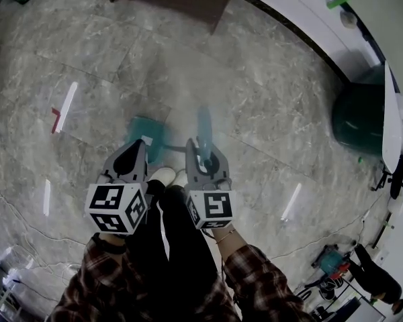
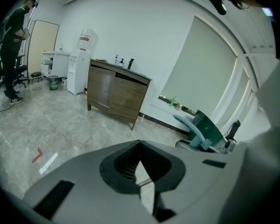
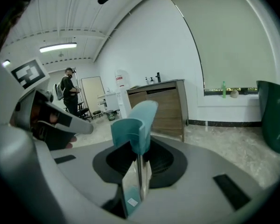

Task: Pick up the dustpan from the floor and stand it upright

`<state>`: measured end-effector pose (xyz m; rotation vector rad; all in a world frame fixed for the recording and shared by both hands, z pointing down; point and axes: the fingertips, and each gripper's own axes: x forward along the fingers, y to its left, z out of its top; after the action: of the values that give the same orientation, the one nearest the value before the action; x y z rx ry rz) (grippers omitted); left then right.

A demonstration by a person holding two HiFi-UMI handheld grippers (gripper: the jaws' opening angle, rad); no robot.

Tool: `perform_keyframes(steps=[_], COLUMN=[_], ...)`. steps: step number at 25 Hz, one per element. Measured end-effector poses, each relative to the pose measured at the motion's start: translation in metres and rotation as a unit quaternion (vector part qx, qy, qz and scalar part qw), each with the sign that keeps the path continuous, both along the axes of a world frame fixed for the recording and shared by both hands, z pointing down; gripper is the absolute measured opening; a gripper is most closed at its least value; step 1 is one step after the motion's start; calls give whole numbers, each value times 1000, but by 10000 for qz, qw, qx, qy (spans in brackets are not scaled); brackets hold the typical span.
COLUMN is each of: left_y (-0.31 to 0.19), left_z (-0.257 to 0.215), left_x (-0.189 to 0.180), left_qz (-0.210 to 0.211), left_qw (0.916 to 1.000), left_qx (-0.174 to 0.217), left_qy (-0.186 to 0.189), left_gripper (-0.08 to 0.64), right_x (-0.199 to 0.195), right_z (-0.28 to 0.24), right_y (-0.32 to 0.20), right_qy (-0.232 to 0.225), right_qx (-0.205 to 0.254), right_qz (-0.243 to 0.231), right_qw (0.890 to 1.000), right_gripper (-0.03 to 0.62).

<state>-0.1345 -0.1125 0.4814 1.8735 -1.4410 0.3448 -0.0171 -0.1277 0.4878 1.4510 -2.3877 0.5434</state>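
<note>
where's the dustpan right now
Mid-frame in the head view, just ahead of the person's shoes: the dustpan has its handle clamped in the right hand-held gripper, its pan in front of the left hand-held gripper.

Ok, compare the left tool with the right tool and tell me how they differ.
The right tool is clamped on the handle of the teal dustpan; the left tool has its jaws together on nothing. In the head view the right tool sits on the handle, while the left tool's tip lies near the pan end. Both are grey, carry a marker cube and point forward and down.
</note>
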Motion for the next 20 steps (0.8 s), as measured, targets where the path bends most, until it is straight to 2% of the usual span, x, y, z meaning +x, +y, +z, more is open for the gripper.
perform_keyframes(steps=[3,10,20], left_y=[-1,1,8], left_z=[1,-5,-13], left_x=[4,15,27], left_qz=[84,336,638], left_qw=[10000,9994,9979], left_qx=[0,40,-52], left_qy=[12,-16,-31], left_gripper=[2,2,1], right_x=[-8,-6,7], right_z=[-1,4,25], right_y=[14,36,77], right_qy=[84,138,517], right_qx=[19,-25,-478], right_qz=[-178,-22,201], right_qw=[9998,9999,9973], right_gripper=[75,75,75])
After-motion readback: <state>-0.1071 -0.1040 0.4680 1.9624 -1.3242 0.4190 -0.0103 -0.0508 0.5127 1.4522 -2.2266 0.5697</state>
